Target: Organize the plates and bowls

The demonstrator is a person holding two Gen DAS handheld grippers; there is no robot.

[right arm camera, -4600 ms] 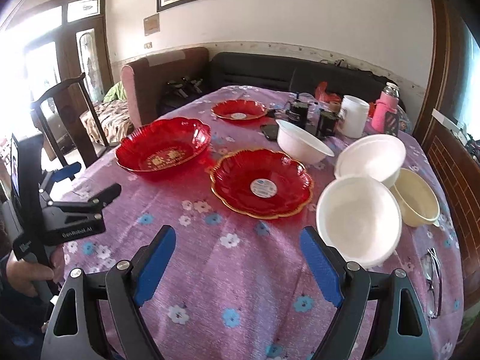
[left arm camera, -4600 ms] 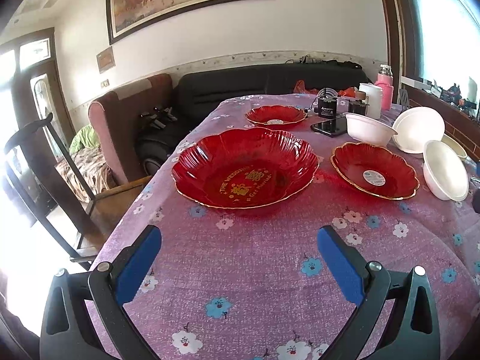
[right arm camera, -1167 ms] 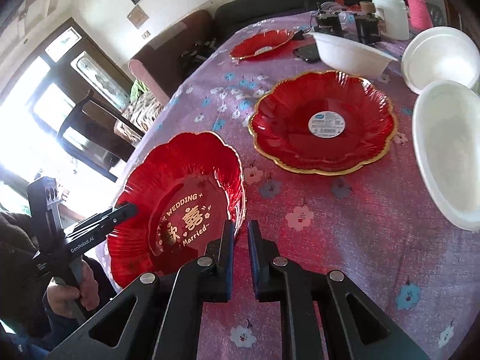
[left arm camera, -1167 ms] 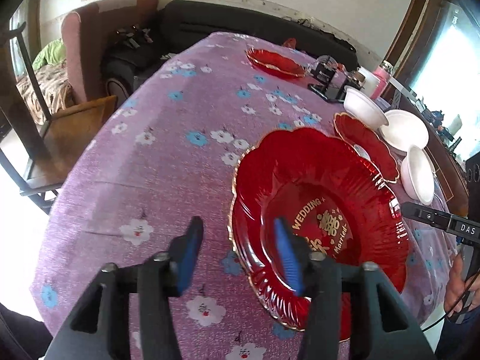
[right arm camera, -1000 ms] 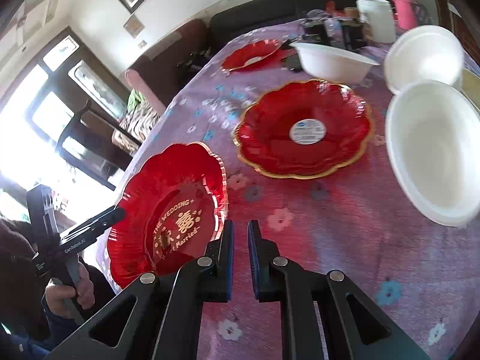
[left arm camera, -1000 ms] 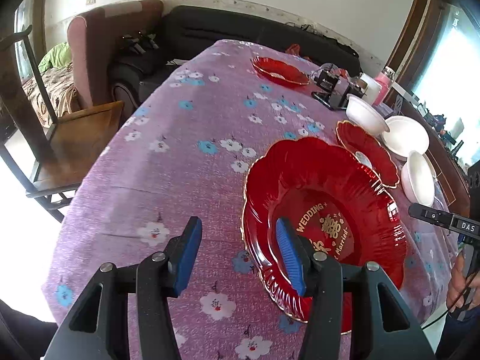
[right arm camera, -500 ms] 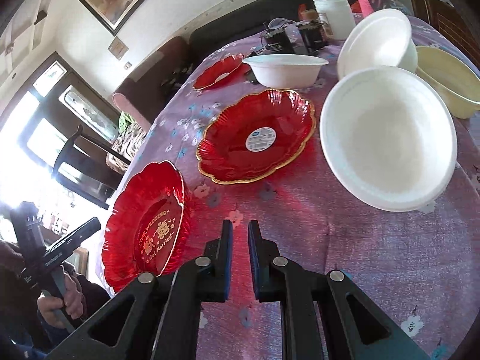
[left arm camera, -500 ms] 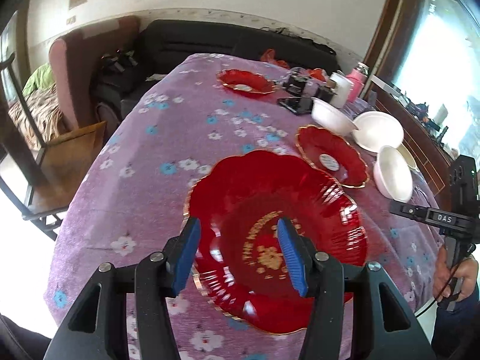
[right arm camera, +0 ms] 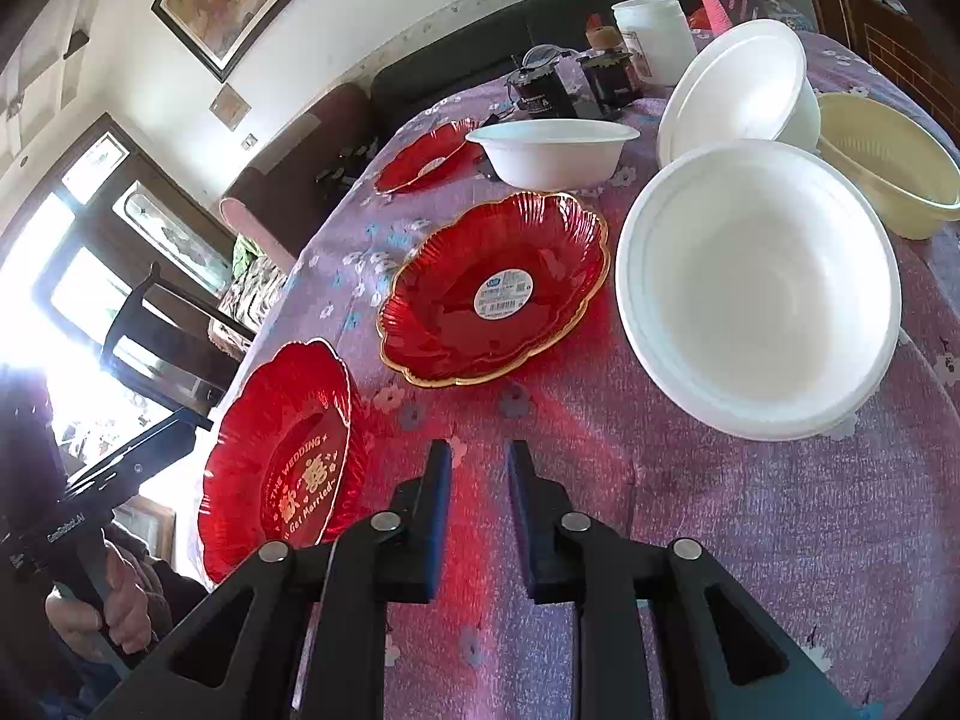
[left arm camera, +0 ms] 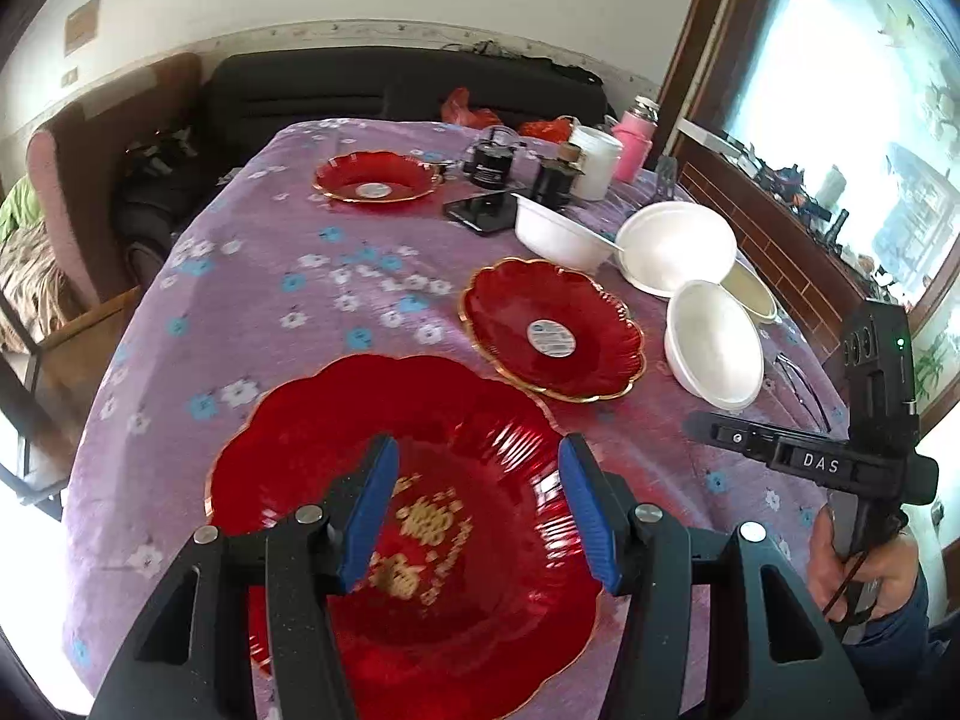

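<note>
A large red wedding plate point(left arm camera: 414, 516) lies at the table's near edge. My left gripper point(left arm camera: 477, 504) is open and hovers above it, empty. The same plate shows at the left of the right wrist view point(right arm camera: 282, 456). A medium red plate point(left arm camera: 552, 330) point(right arm camera: 498, 288) sits mid-table and a small red plate point(left arm camera: 375, 177) point(right arm camera: 429, 159) at the far end. White bowls point(right arm camera: 756, 282) point(right arm camera: 744, 78) point(right arm camera: 552, 150) and a yellow bowl point(right arm camera: 882, 162) stand on the right. My right gripper point(right arm camera: 479, 462) has a narrow gap between its jaws and holds nothing, above the cloth.
The table has a purple flowered cloth point(left arm camera: 288, 276). At the far end stand a phone point(left arm camera: 480, 210), dark jars point(left arm camera: 492, 159), a white cup point(left arm camera: 594, 159) and a pink bottle point(left arm camera: 636, 144). A wooden chair point(right arm camera: 156, 324) and sofa stand to the left.
My left gripper has swung over the large red plate and now sits centred above it. My right gripper has opened a little and moved toward the white bowls.
</note>
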